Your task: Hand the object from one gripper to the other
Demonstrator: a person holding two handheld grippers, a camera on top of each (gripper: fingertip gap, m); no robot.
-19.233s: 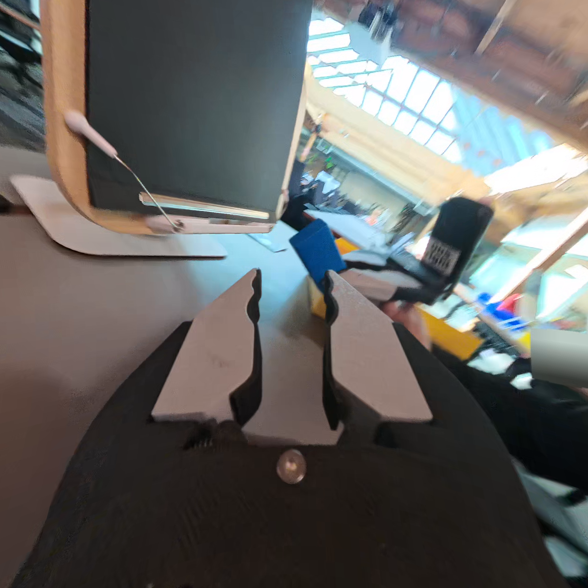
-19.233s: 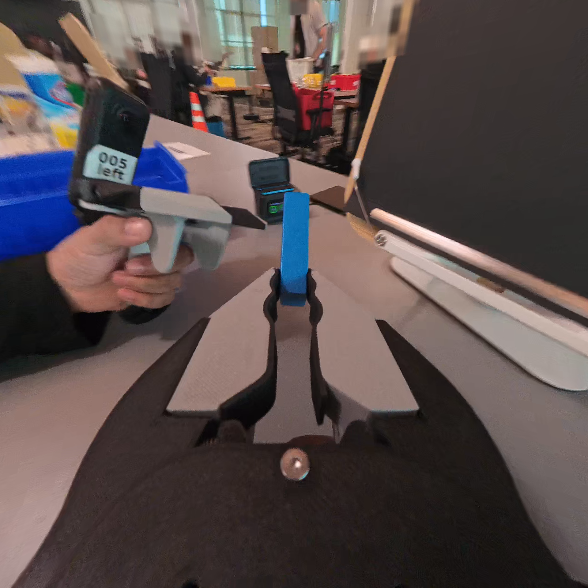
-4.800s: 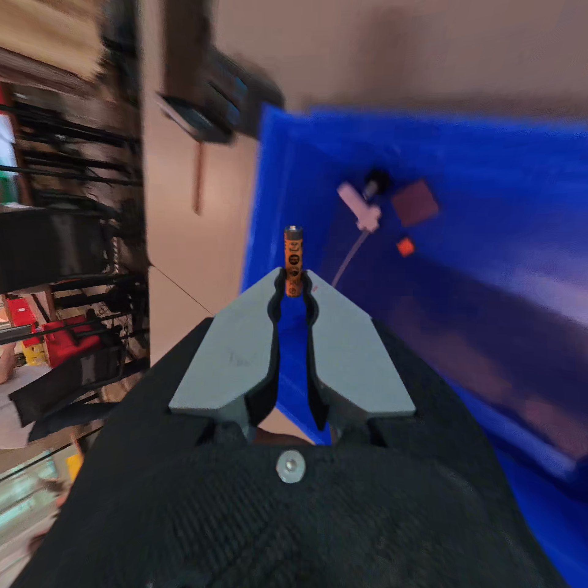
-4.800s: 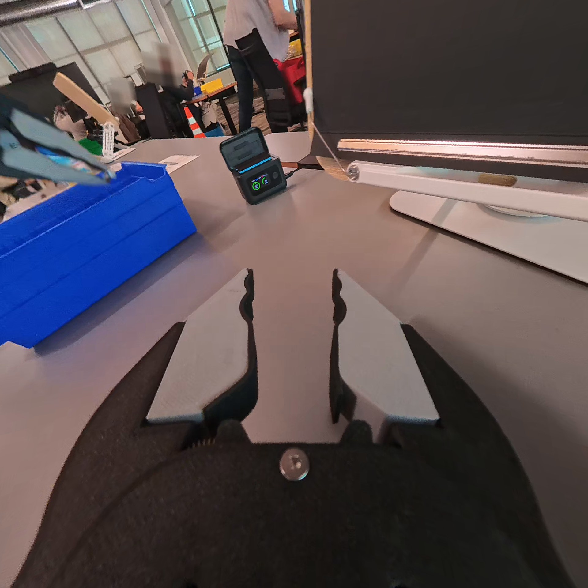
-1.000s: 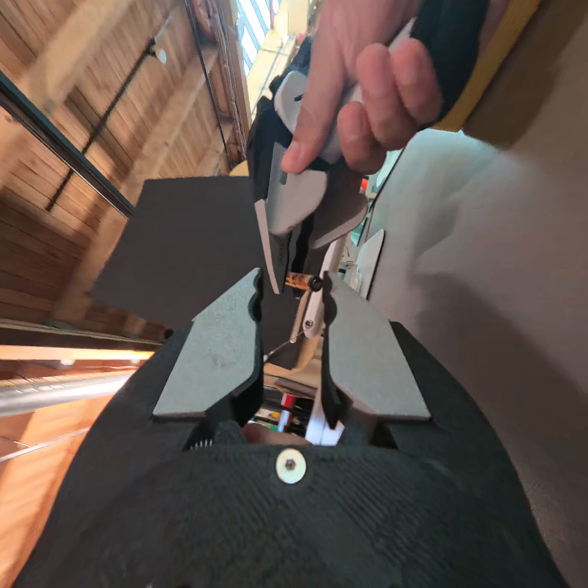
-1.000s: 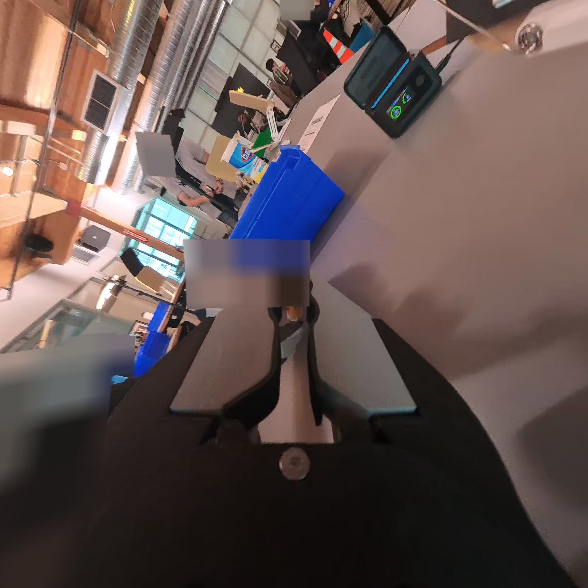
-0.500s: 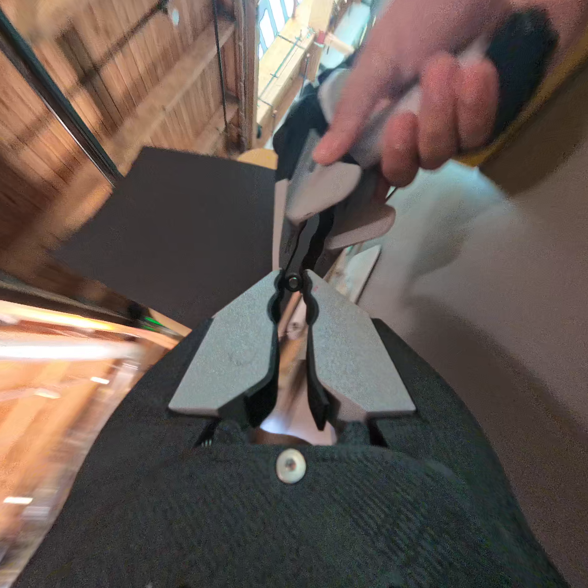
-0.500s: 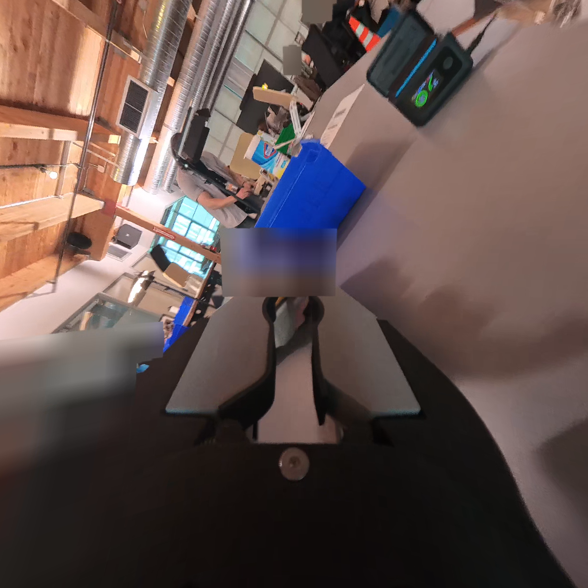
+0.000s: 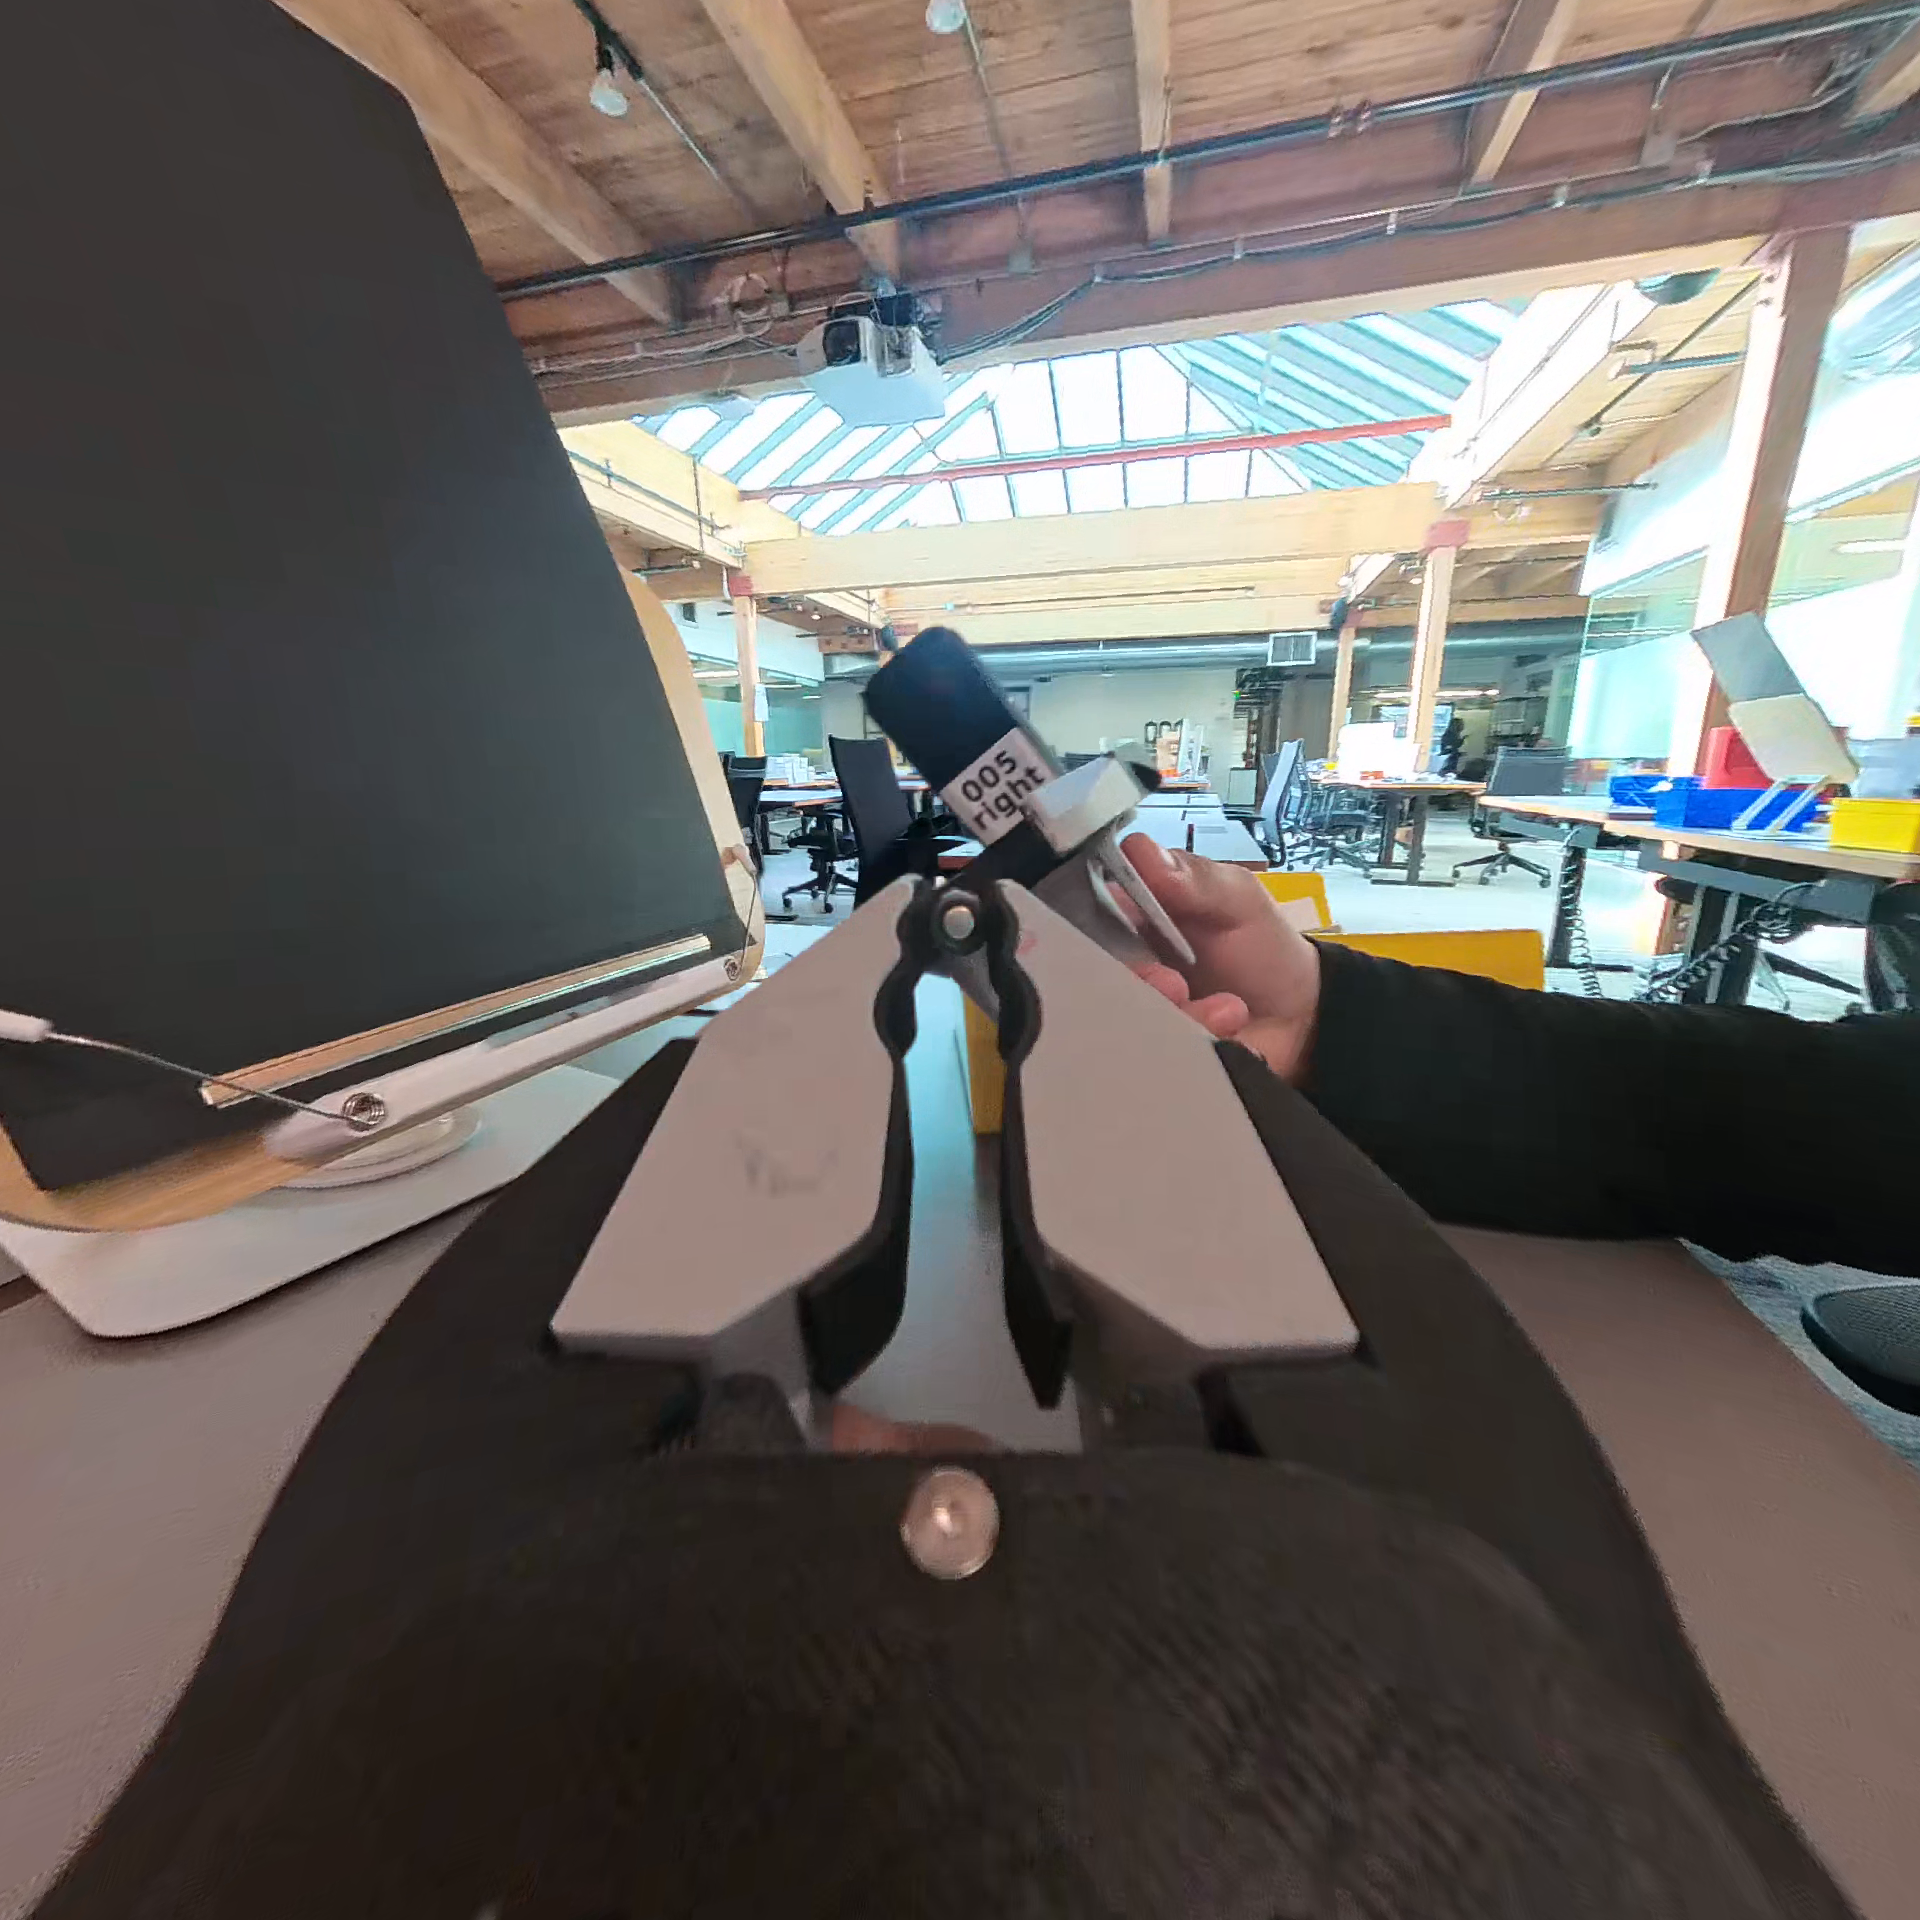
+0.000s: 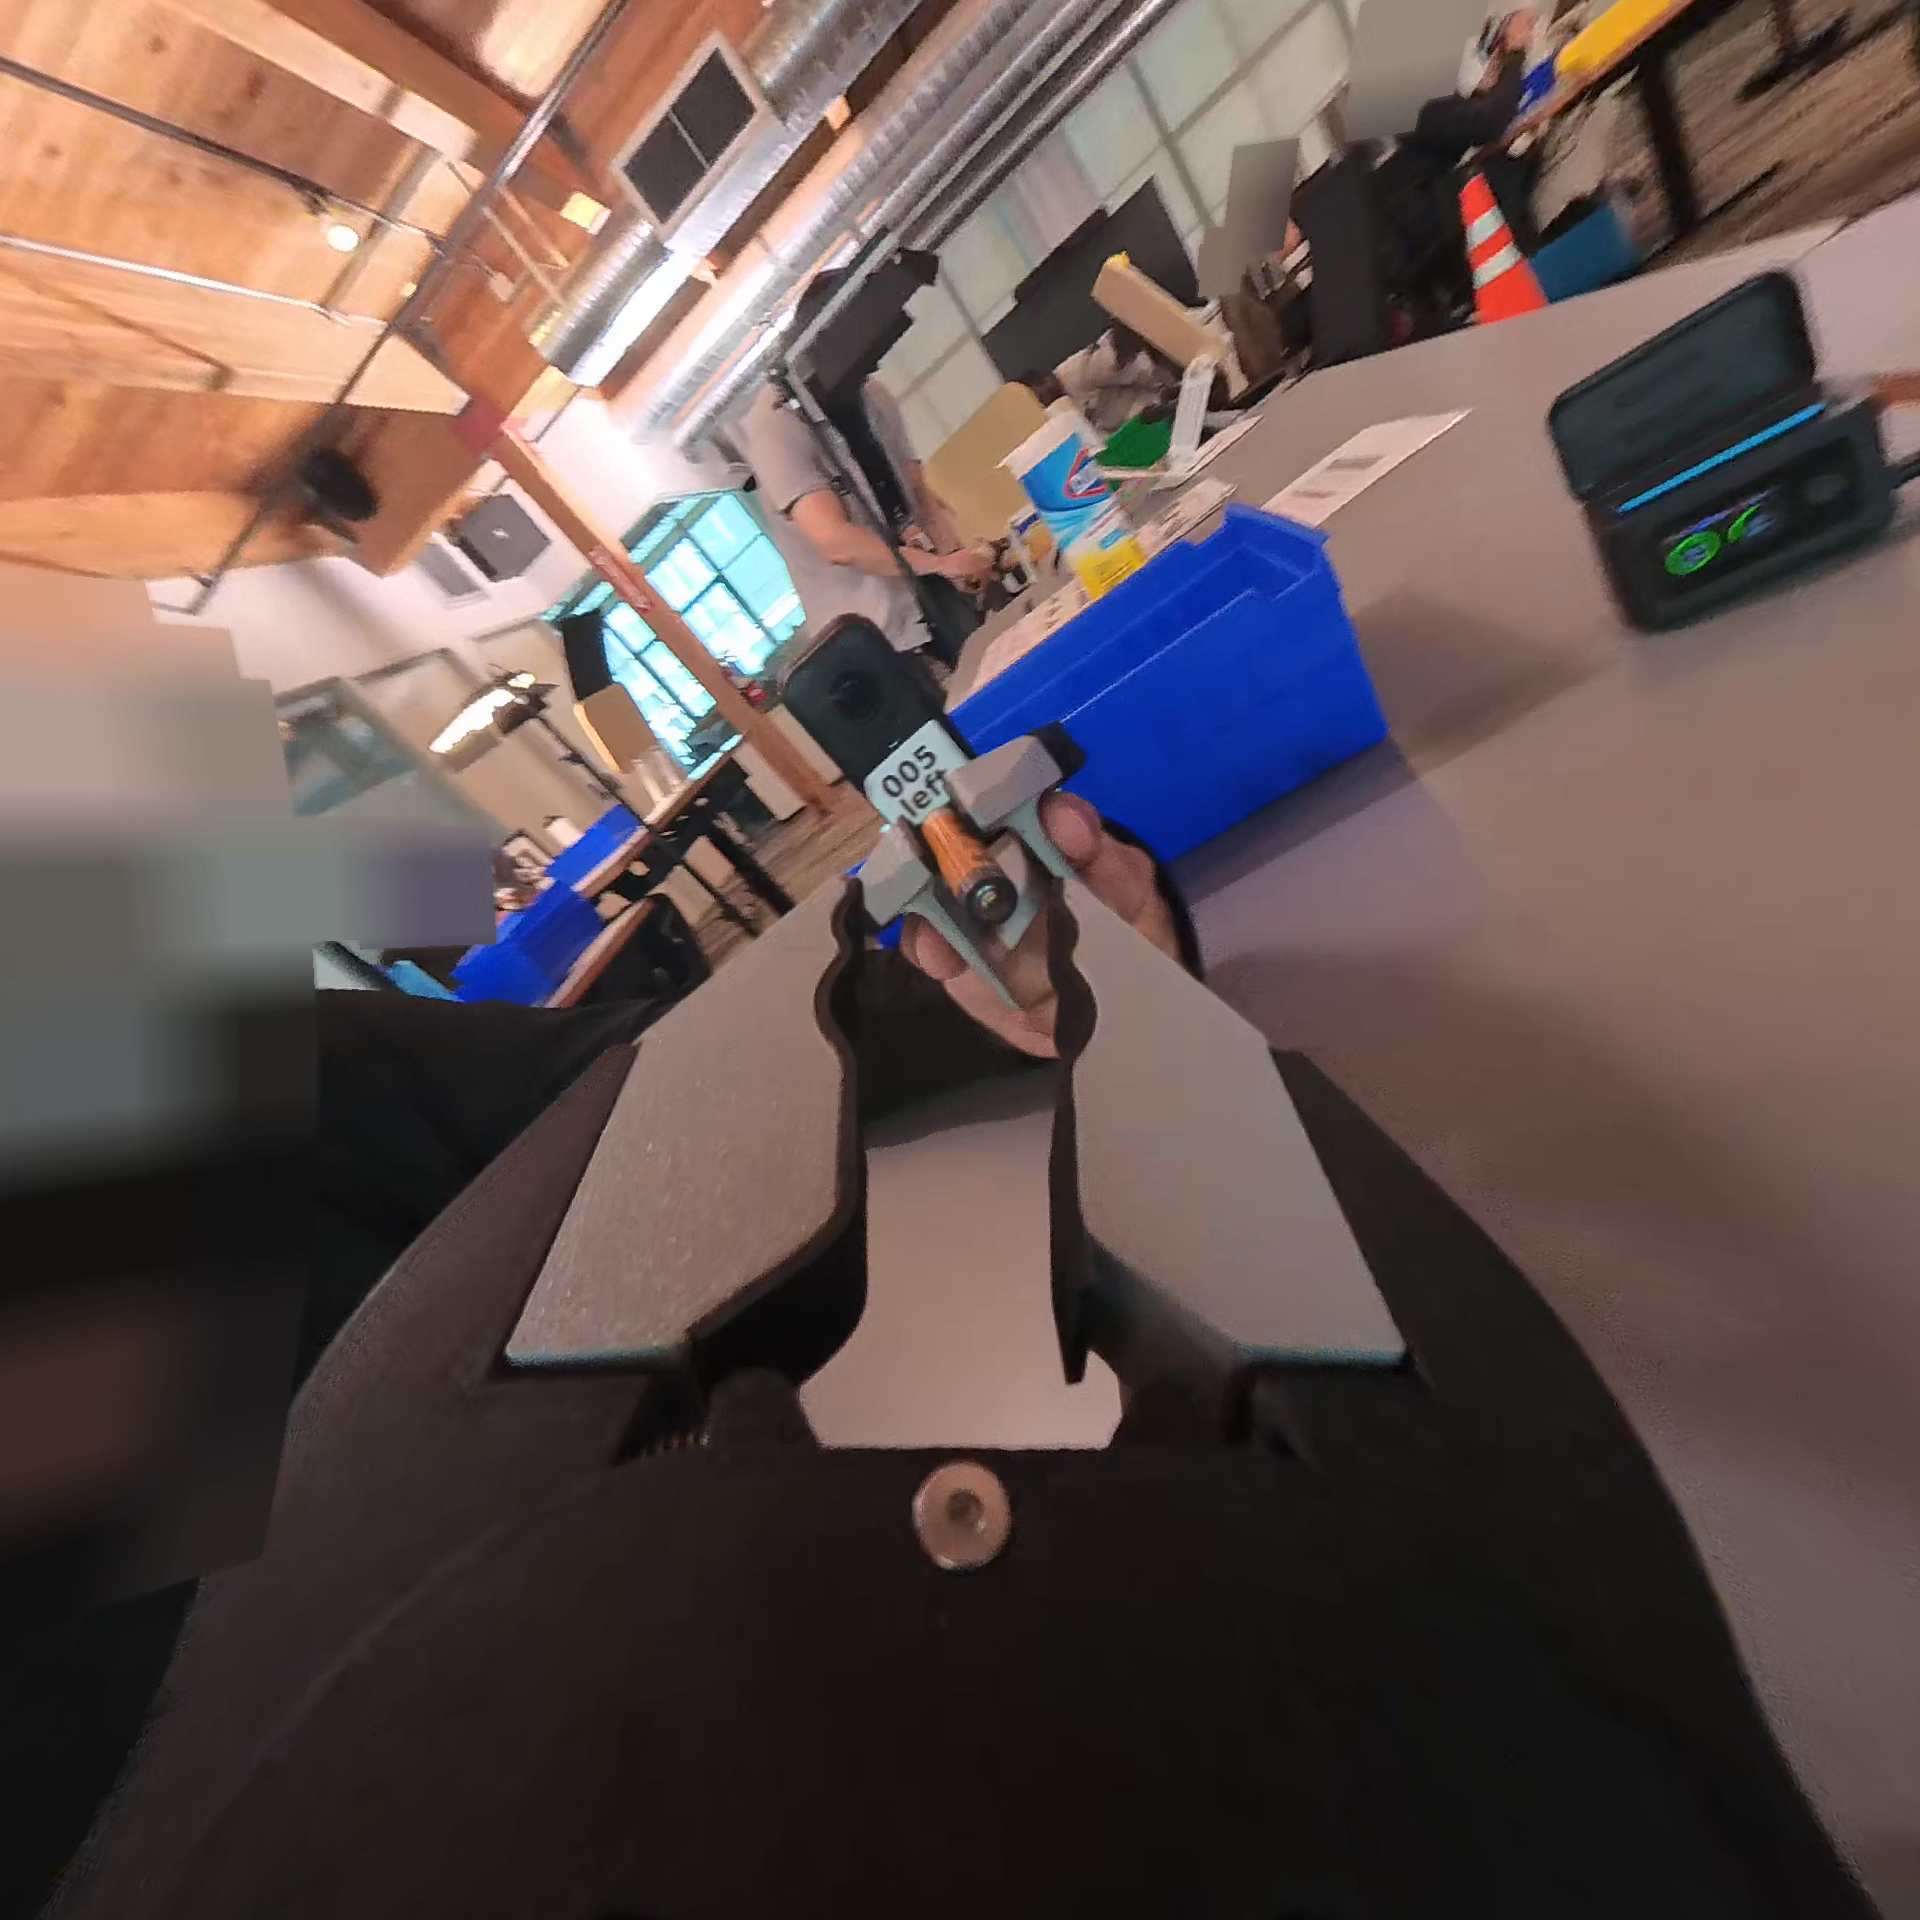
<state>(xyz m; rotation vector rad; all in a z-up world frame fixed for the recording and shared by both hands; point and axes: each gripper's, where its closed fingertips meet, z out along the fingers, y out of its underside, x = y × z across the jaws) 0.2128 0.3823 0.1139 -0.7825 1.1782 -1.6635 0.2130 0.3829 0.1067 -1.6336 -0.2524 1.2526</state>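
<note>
An orange battery [image 9: 954, 921] sits end-on between the tips of my left gripper [image 9: 954, 927], which is shut on it above the grey table. In the right wrist view the same battery [image 10: 961, 868] shows in the left gripper [image 10: 971, 896], held by a hand. My right gripper [image 10: 956, 914] is open and empty, its fingertips [image 10: 847, 914] a short way in front of the battery without touching it. Its black camera block [image 9: 940, 696] and the hand holding it [image 9: 1216, 935] show just beyond the left fingers.
A dark monitor [image 9: 260, 520] on a white base [image 9: 208, 1278] stands at the left. A blue bin [image 10: 1195, 686] and a black charging case [image 10: 1714, 520] stand on the grey table [image 10: 1558, 987]. A yellow bin [image 9: 1403, 956] is behind the hand. Only a small space, under 4 cm, lies between the two pairs of fingers.
A second ago the right gripper held the battery and the left was open. The left shut on it, the right opened and drew back, and both views turned upright.
</note>
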